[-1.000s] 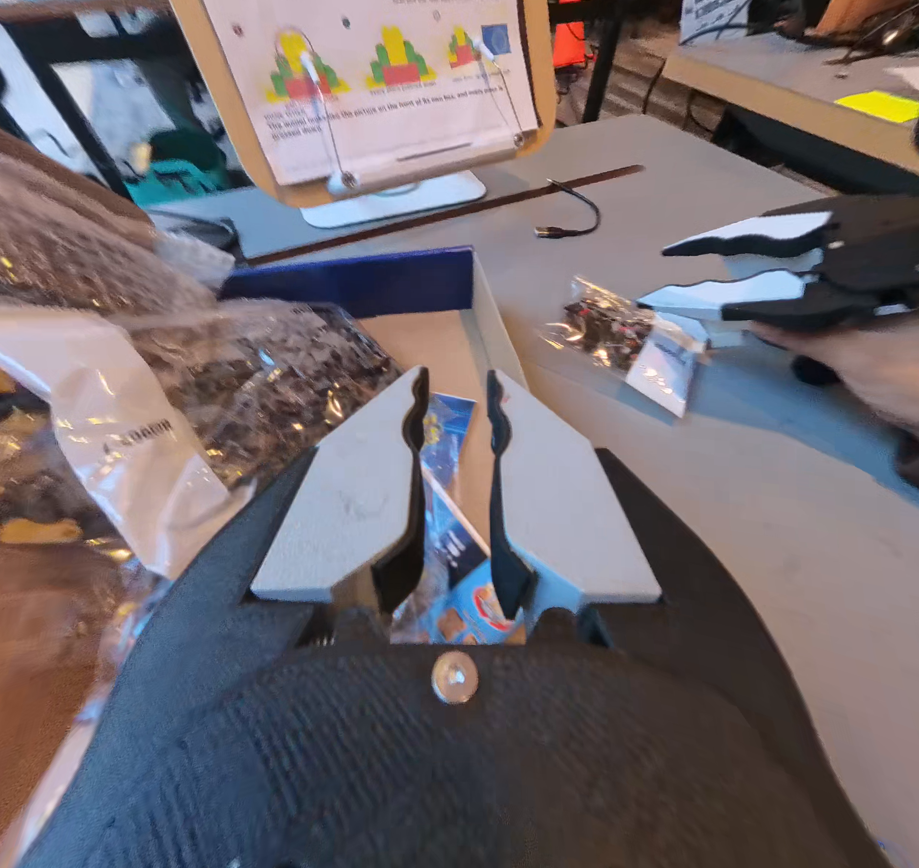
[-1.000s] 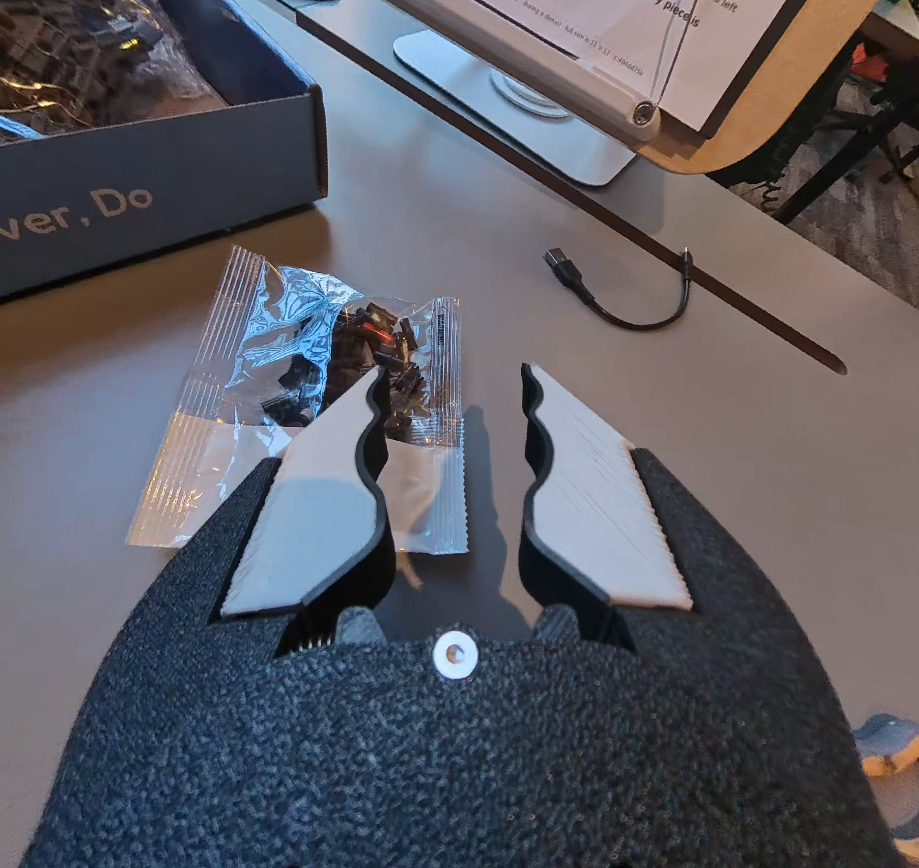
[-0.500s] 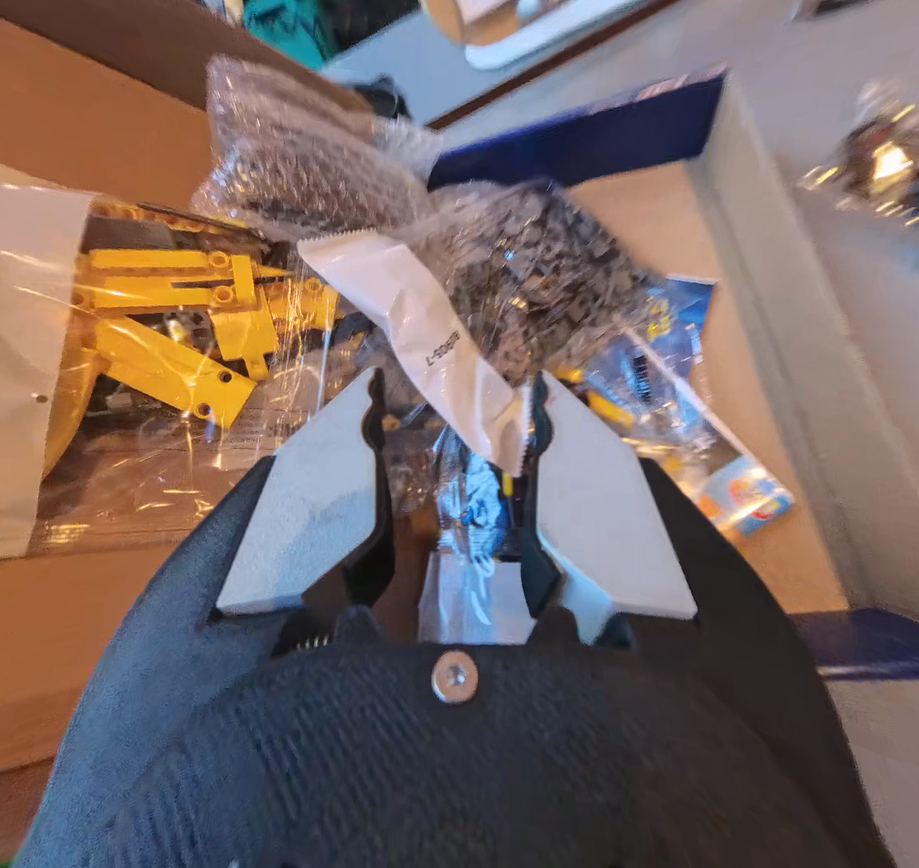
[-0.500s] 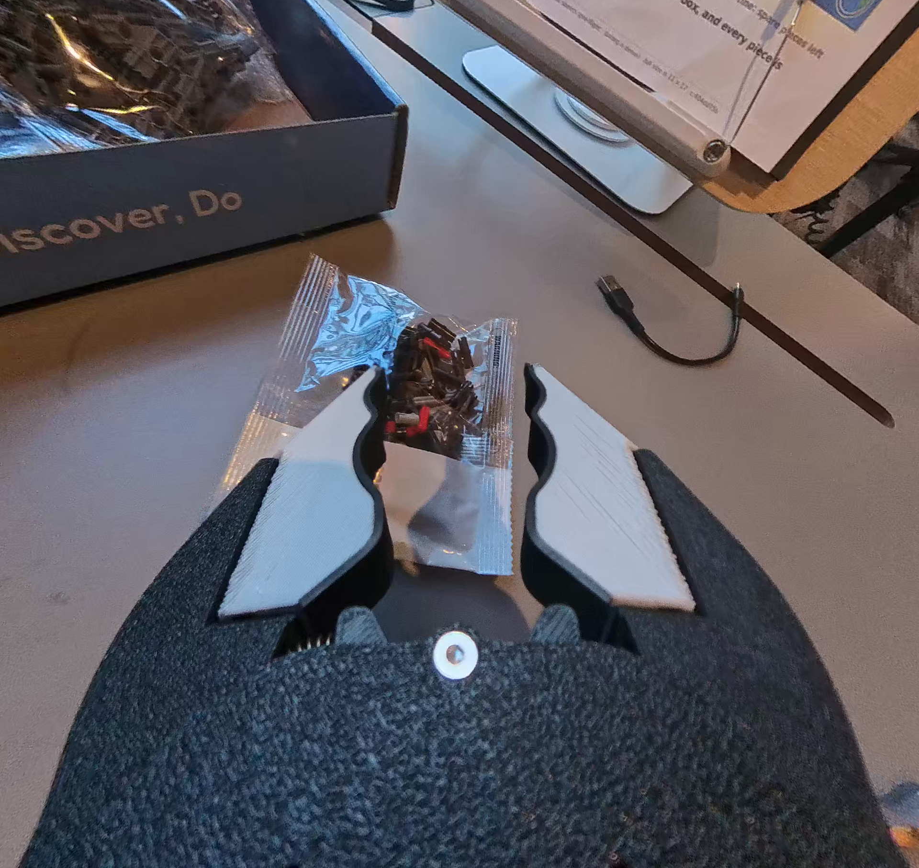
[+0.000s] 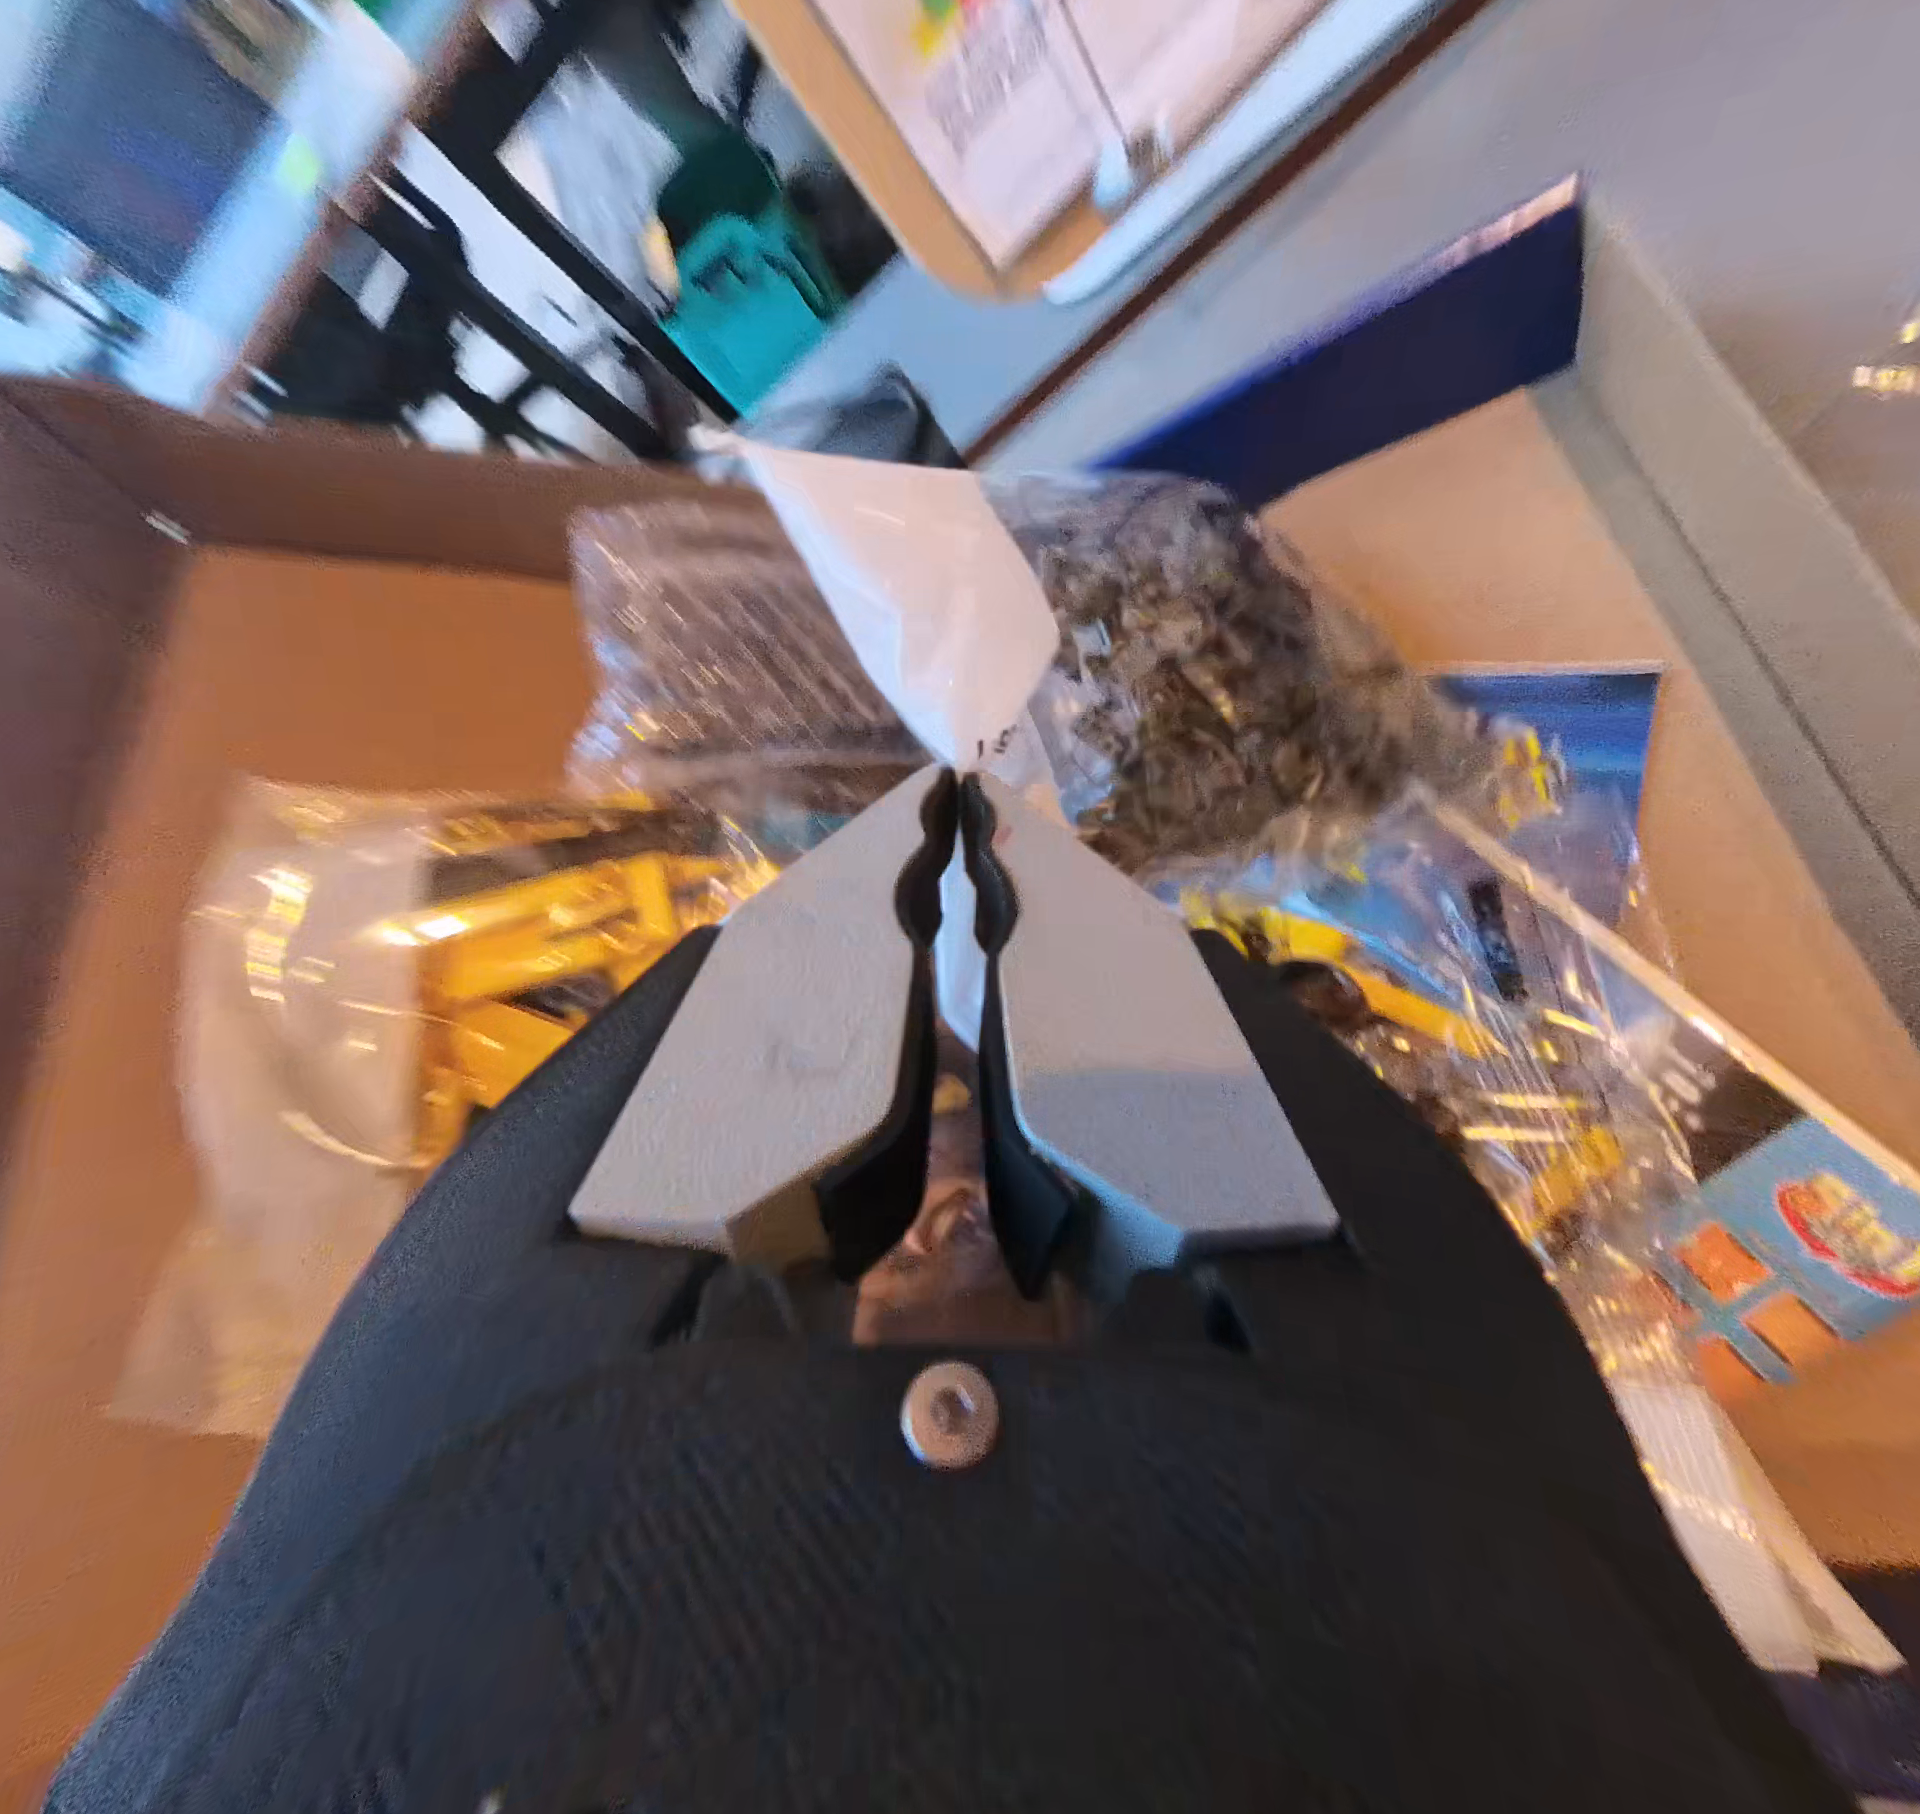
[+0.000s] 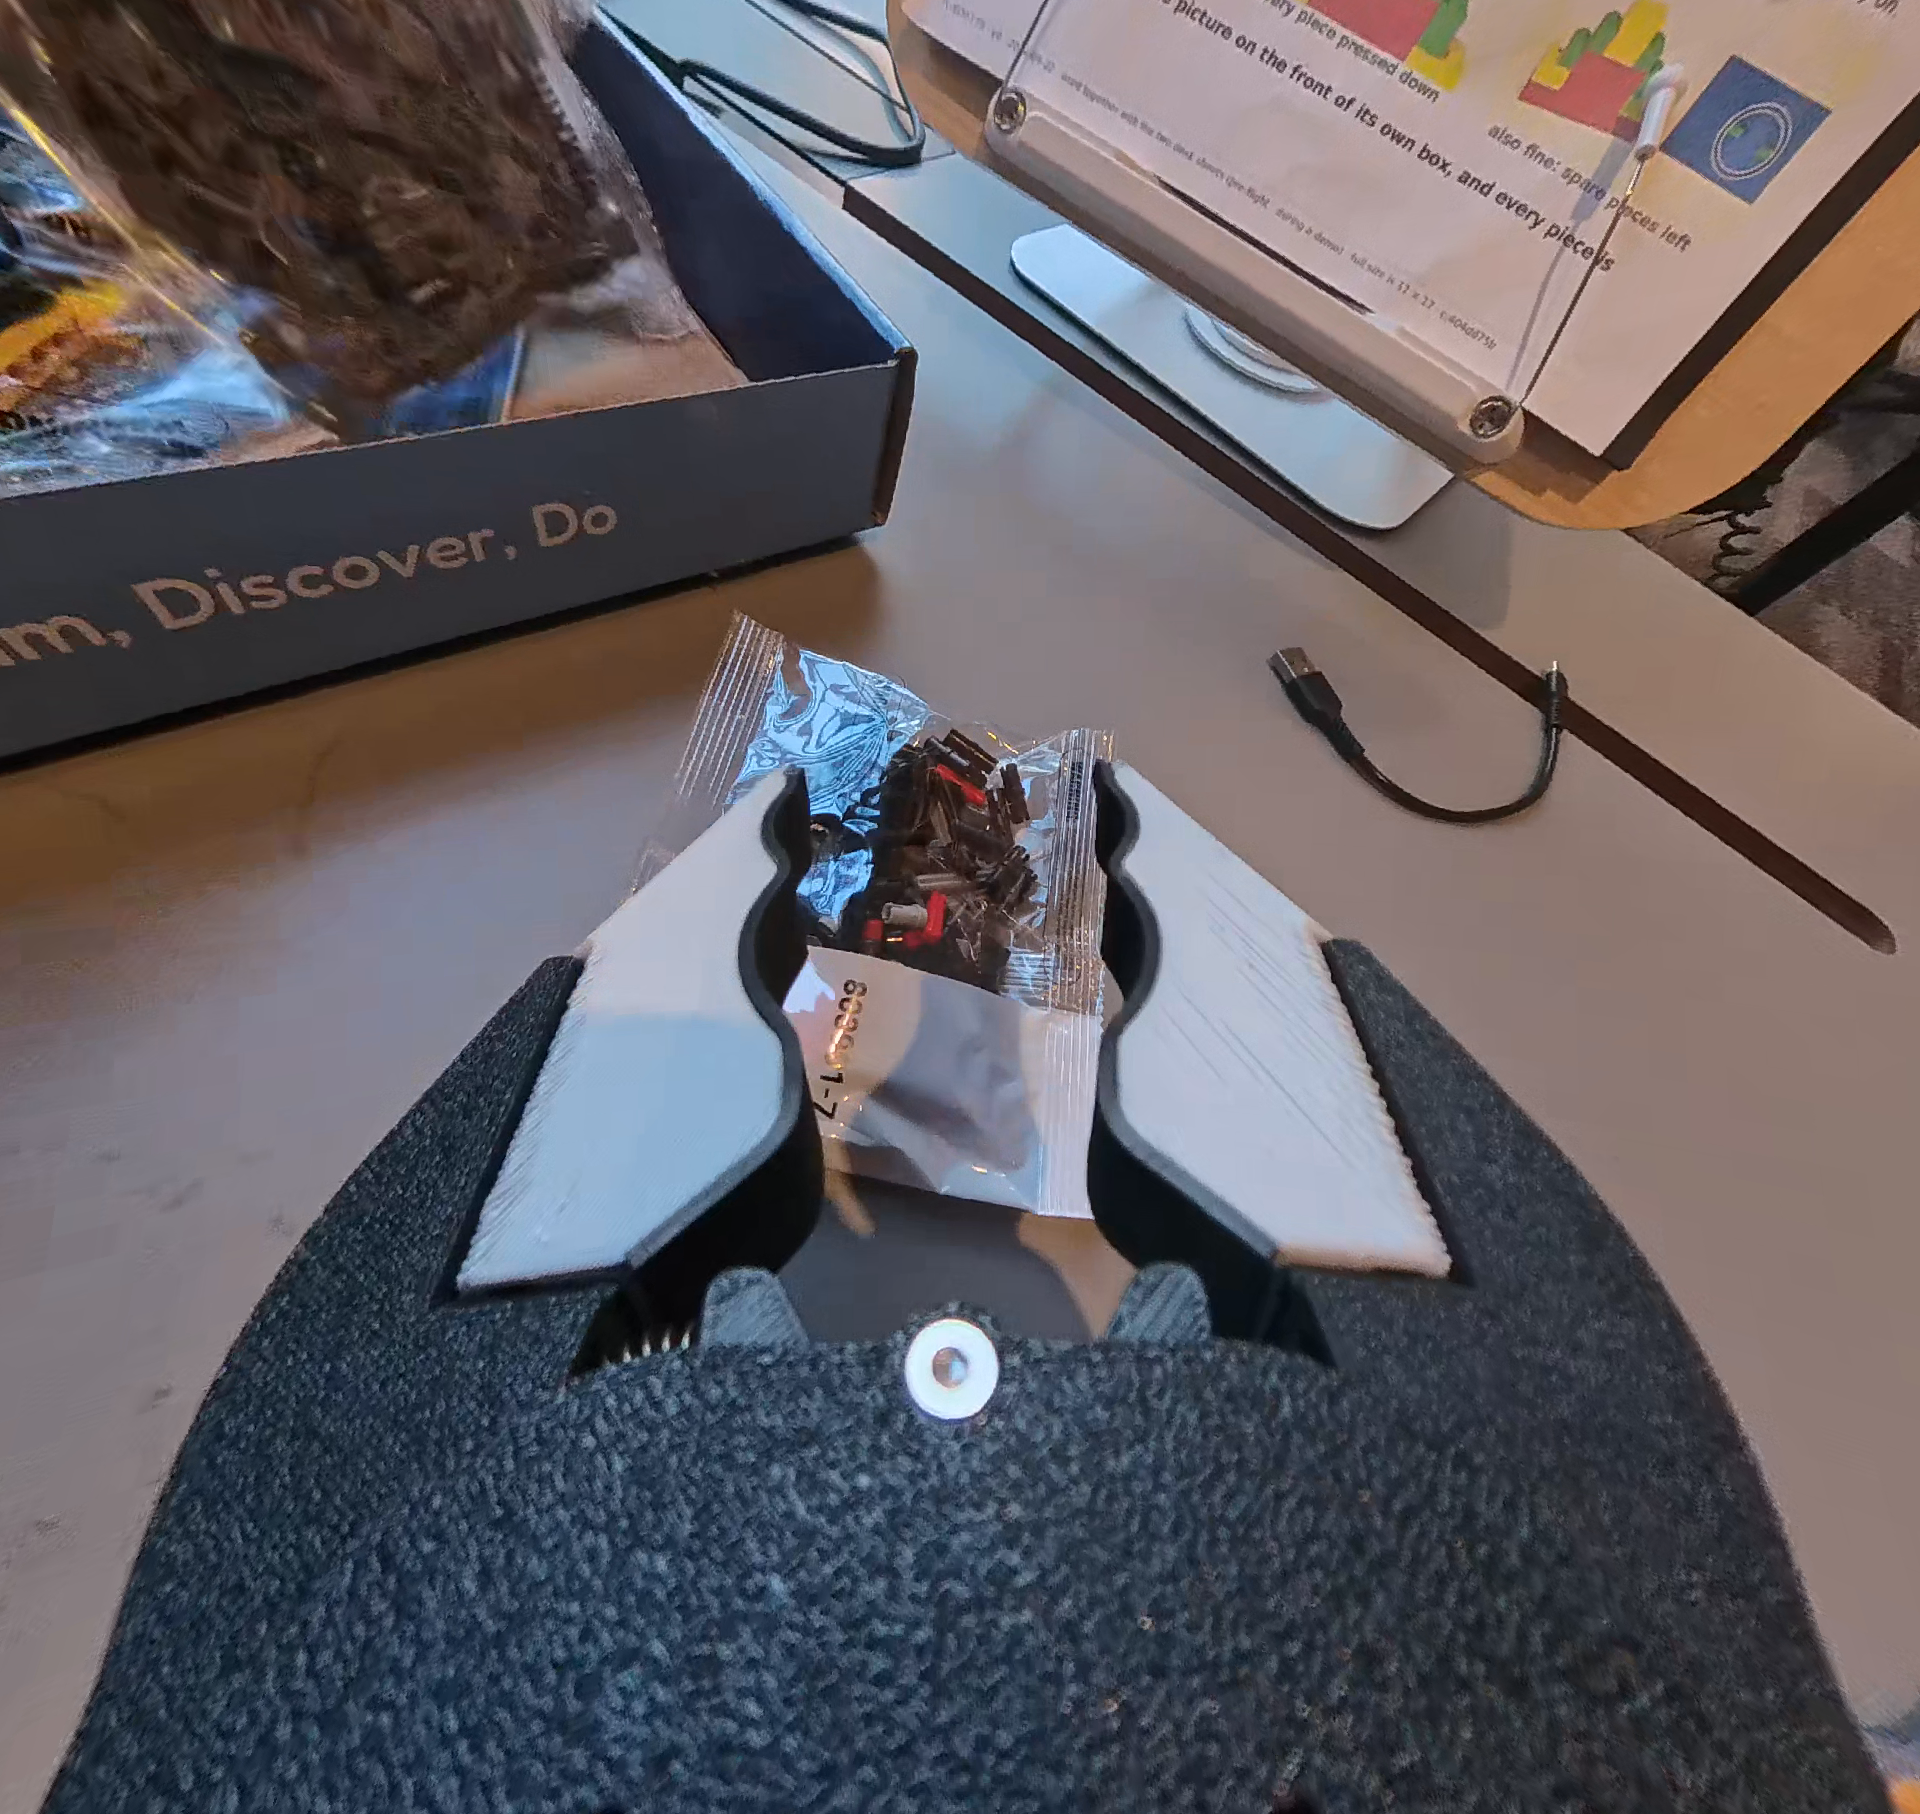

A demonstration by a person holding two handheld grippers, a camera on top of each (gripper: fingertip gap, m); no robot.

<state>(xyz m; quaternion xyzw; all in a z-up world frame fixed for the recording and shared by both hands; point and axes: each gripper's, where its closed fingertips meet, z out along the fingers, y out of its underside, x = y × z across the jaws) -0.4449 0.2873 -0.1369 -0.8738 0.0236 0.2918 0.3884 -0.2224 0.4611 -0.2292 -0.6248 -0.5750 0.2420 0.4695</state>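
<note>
Between the tips of the left gripper, a white flap of a big clear bag is being pinched tight. The two fingers are pressing together on that flap. The bag is full of tiny dark pieces and is hanging just ahead of the tips, over an open box with blue walls and a brown floor. Below and to the left of the gripper, a bag of yellow parts is lying in the box. To the right of it, a blue booklet in clear wrap is lying flat. This view is blurry, so small print on the flap cannot be read.

Between the fingers of the right gripper, a small clear bag of black and red bits is lying on the grey table. The fingers are standing apart, one on each side of the bag, and I cannot tell if they are touching it. The bag is showing a white patch with printed digits near the gripper's base. Ahead and to the left, the dark blue box is carrying pale lettering on its side. Ahead and to the right, a short black cable is lying on the table. Past it, a printed sheet with writing and coloured block pictures is standing on a stand.
</note>
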